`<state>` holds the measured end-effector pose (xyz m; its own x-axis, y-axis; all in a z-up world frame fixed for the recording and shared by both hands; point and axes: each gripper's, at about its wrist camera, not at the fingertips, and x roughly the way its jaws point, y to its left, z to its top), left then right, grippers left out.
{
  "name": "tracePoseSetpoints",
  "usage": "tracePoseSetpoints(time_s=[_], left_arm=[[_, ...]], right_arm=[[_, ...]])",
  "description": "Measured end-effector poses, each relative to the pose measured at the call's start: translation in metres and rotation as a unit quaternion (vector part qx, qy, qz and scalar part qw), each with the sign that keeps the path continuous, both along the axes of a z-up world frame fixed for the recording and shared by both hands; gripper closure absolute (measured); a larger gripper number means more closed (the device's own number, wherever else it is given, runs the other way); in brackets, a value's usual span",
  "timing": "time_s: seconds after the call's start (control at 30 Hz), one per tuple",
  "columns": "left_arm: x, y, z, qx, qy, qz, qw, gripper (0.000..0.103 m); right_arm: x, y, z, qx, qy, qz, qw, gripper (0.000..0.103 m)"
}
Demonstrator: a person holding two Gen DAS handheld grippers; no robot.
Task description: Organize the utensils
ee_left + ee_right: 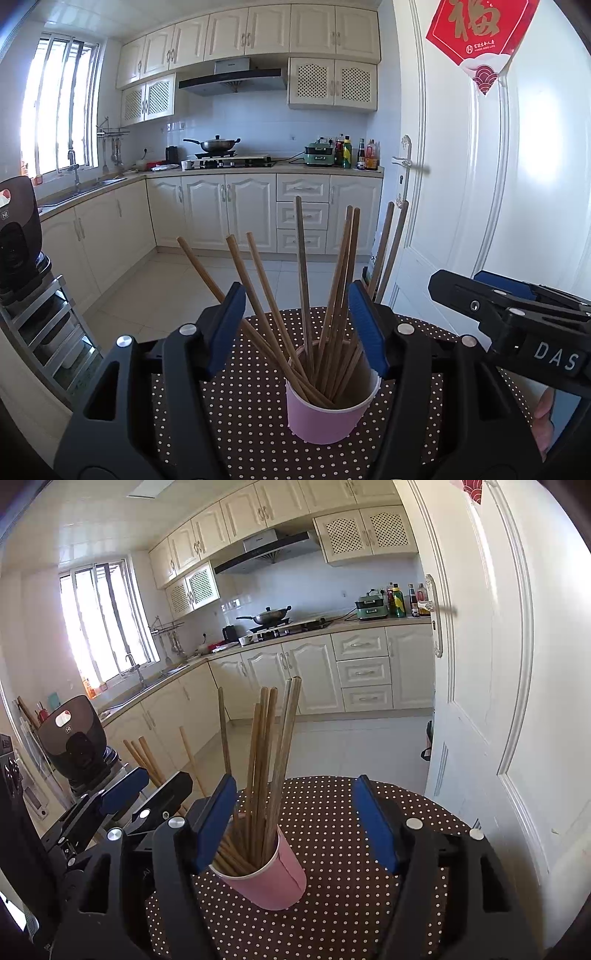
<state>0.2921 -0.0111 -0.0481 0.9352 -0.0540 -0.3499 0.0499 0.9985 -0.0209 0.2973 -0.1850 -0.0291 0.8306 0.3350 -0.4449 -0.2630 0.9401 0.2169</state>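
Note:
A pink paper cup point(327, 417) stands upright on a round table with a brown polka-dot cloth point(240, 406). Several wooden chopsticks point(303, 280) stand in it, fanned out. My left gripper point(297, 325) is open and empty, its blue pads on either side of the chopsticks above the cup. In the right wrist view the cup point(271, 880) sits low and left of centre with the chopsticks point(266, 760) in it. My right gripper point(295, 823) is open and empty; its left pad is near the cup's rim. The right gripper also shows in the left wrist view point(517, 314).
A white door point(491, 664) stands close on the right. A metal rack with a black appliance point(16, 236) is at the left. Kitchen cabinets, stove with a wok point(218, 144) and tiled floor lie beyond the table.

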Motion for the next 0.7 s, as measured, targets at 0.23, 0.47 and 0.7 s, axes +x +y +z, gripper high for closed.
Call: tracePoseSetpoints(time_s=[0.23,0.47,0.7], left_arm=[[-0.016,0.004,0.005,-0.005,-0.007,0.003,1.0000,0.040],[-0.033,0.012,0.006,-0.014,-0.009,0.018,0.9997,0.035],[-0.052,0.020,0.002,-0.014,-0.007,0.030,0.9994,0.032]], right_arm=[[-0.014,-0.002,0.004,-0.005,-0.007,-0.005,1.000,0.034],[-0.031,0.000,0.002,-0.018,-0.007,-0.005,1.000,0.030],[-0.047,0.005,-0.008,-0.033,0.000,0.000,0.999,0.026]])
